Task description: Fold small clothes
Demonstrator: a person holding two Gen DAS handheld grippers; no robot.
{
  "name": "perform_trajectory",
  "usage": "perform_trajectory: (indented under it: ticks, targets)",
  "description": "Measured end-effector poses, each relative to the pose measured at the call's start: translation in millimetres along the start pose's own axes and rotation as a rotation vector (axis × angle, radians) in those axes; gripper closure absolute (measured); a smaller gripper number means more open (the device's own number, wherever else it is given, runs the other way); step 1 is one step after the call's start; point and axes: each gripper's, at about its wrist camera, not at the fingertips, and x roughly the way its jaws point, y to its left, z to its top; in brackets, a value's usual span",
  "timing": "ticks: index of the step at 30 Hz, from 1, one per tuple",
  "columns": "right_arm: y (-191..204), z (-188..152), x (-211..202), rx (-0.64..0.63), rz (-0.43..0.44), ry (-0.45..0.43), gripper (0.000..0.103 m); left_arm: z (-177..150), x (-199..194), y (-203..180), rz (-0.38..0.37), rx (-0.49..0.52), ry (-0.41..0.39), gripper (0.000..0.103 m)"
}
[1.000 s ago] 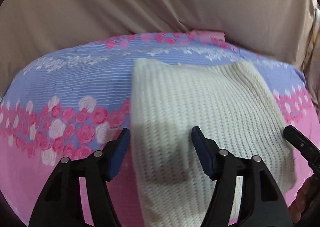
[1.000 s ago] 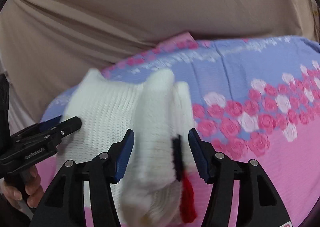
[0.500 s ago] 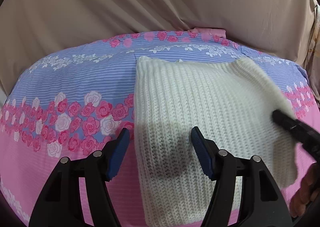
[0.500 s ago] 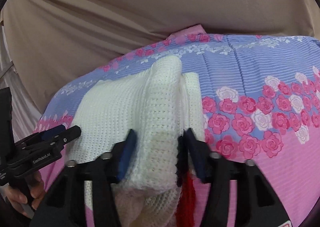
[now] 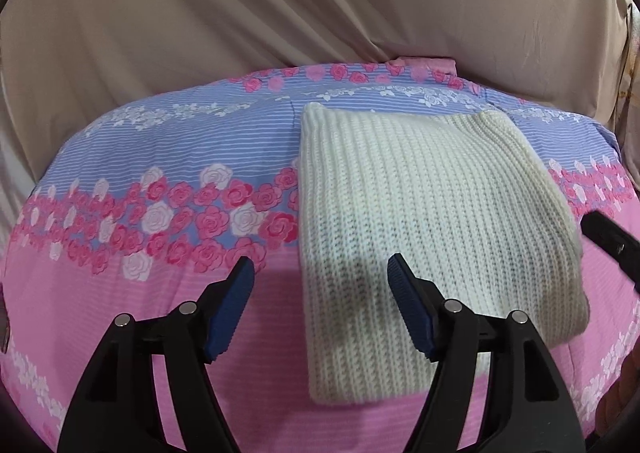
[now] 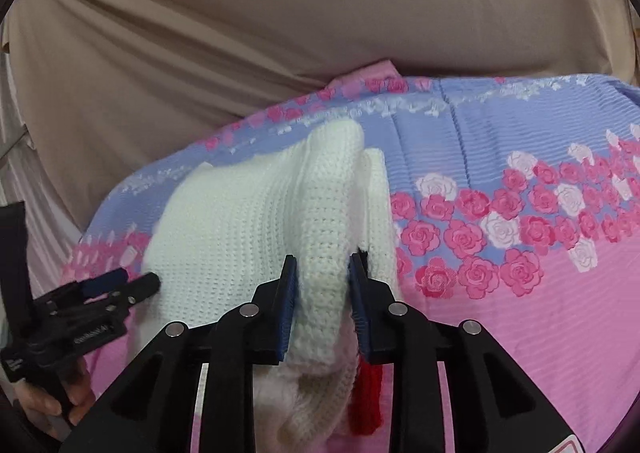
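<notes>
The cream knit sweater [image 5: 432,213] lies folded into a rough rectangle on the floral bedspread [image 5: 160,173], which covers a bed. In the left wrist view the left gripper [image 5: 320,309] hangs above the sweater's near left part with its fingers [image 5: 232,305] spread wide and nothing between them: the left finger is over bare pink cloth just beside the sweater's left edge, and the right finger is over the knit itself.

In the right wrist view the right gripper [image 6: 322,305] has its fingers [image 6: 286,309] closed most of the way on a thick rolled fold at the sweater's [image 6: 240,221] right edge; the blue pads press both sides of that ridge of knit. A red trim piece [image 6: 366,401] hangs below the right finger, beside the pinched fold. The left gripper [image 6: 120,285] shows to the left of these fingers, at the sweater's far side.

A beige draped cloth [image 5: 280,13] rises behind the bed, beyond both pairs of fingers.
</notes>
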Motion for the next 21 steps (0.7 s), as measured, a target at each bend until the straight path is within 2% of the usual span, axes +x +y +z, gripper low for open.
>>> perform_trajectory:
  ticks: [2, 4, 6, 7, 10, 13, 14, 16, 17, 21]
  targets:
    - [7.8, -6.8, -16.0, -0.014, 0.018, -0.022, 0.077, -4.6, -2.0, -2.3, 0.000, -0.003, 0.007, 0.035]
    - [16.2, -15.3, -9.1, -0.068, -0.006, 0.020, 0.077, -10.0, -2.3, -6.5, 0.004, -0.002, 0.024, 0.035]
    - [16.6, -27.7, 20.6, -0.154, -0.121, 0.086, 0.080, -16.5, -9.0, -10.3, 0.005, 0.001, 0.029, 0.035]
    - [12.2, -31.2, 28.8, -0.167, -0.162, 0.092, 0.083, -19.7, -13.6, -11.4, 0.005, 0.003, 0.026, 0.035]
    - [6.8, -24.4, 3.5, -0.078, -0.125, 0.078, 0.087, -30.1, -27.5, -13.7, -0.005, -0.001, 0.021, 0.031]
    - [16.1, -25.8, -38.9, -0.062, -0.090, 0.013, 0.087, -41.2, -37.1, -18.8, -0.021, -0.007, 0.018, 0.031]
    - [18.5, -32.7, -51.4, -0.063, -0.091, 0.002, 0.087, -46.4, -40.1, -21.7, -0.023, -0.005, 0.014, 0.031]
    - [19.9, -46.4, -63.4, -0.059, -0.106, 0.005, 0.086, -54.8, -44.3, -27.5, -0.020, 0.002, 0.000, 0.023]
    - [19.0, -58.5, -68.0, -0.054, -0.131, 0.014, 0.082, -58.1, -45.6, -29.2, -0.016, 0.005, -0.009, 0.021]
    - [8.0, -89.1, -61.0, -0.012, -0.159, 0.065, 0.079, -77.9, -45.6, -38.1, 0.047, 0.028, -0.073, 0.014]
